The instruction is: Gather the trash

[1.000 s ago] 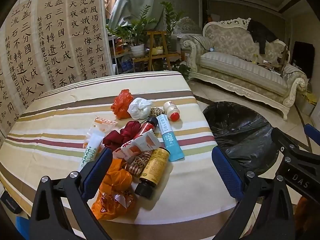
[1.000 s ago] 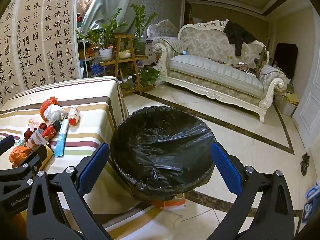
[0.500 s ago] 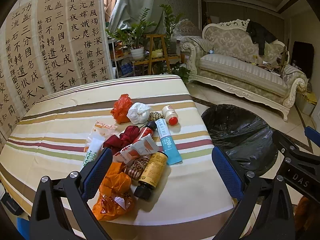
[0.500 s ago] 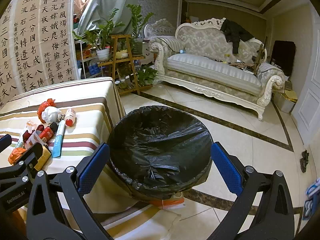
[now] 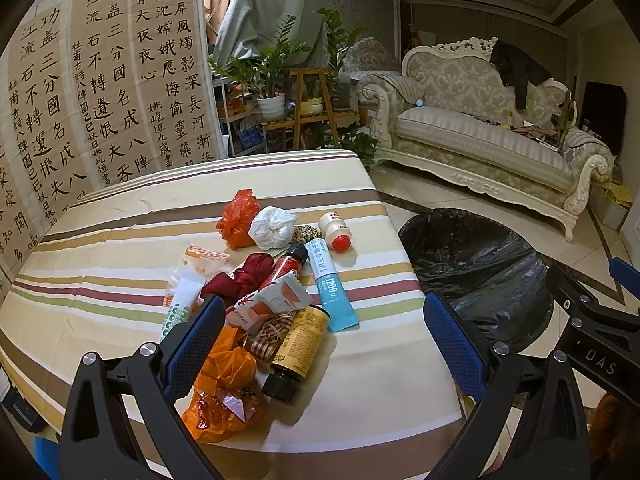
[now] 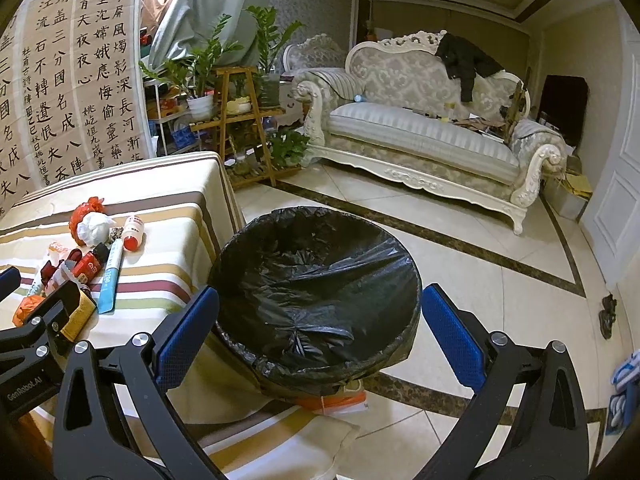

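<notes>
A heap of trash lies on the striped table [image 5: 100,248]: an orange plastic bag [image 5: 224,392], a brown bottle with a yellow label [image 5: 298,350], a blue tube [image 5: 330,286], a white crumpled wad [image 5: 272,228], a small white bottle with a red cap [image 5: 336,230], and a red bag [image 5: 236,220]. My left gripper [image 5: 320,344] hangs open above the near end of the heap, holding nothing. A bin lined with a black bag [image 6: 316,292] stands on the floor right of the table. My right gripper [image 6: 316,336] is open over the bin's near rim, empty.
A cream sofa [image 6: 432,136] with a dark jacket stands at the back right. A wooden plant stand [image 6: 236,120] with potted plants is behind the table. Calligraphy panels [image 5: 100,92] cover the left wall. An orange packet [image 6: 336,400] lies on the floor under the bin.
Both views have shifted slightly: the left gripper has drawn back and up a little from the heap, and the right gripper has edged closer over the bin. Nothing was picked up.
</notes>
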Tool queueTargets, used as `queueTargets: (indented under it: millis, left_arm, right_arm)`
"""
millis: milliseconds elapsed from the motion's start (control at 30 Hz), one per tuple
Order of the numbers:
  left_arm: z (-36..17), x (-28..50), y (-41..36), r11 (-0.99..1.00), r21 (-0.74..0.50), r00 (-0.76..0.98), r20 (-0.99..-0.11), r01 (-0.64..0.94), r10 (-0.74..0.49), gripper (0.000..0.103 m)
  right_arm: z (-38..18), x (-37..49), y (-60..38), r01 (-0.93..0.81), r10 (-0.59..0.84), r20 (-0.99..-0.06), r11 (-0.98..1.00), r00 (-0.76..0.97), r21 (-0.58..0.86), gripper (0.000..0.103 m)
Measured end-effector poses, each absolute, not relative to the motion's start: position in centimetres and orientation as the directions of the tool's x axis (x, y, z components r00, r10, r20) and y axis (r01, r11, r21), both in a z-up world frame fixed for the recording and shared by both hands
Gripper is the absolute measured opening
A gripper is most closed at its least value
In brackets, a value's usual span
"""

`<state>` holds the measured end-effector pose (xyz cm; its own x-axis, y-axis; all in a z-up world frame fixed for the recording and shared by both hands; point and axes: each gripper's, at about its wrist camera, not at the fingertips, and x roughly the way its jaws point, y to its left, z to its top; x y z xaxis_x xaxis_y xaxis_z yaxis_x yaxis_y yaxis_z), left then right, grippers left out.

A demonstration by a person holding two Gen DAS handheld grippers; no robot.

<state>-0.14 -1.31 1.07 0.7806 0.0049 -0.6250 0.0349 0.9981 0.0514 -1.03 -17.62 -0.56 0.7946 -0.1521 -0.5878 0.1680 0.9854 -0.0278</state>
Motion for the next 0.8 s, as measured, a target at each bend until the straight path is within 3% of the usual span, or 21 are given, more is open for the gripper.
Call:
queueTargets:
  millis: [800]
  left_arm:
    - [0.31,0.15,-1.72,0.998,0.044,0.771,-0.637,0.040,-0.003,0.097]
  right_arm:
    - [-0.99,-1.19,-18.30,0.178,-0.157,-0.594,0.984,0.789,-0.025,0.099]
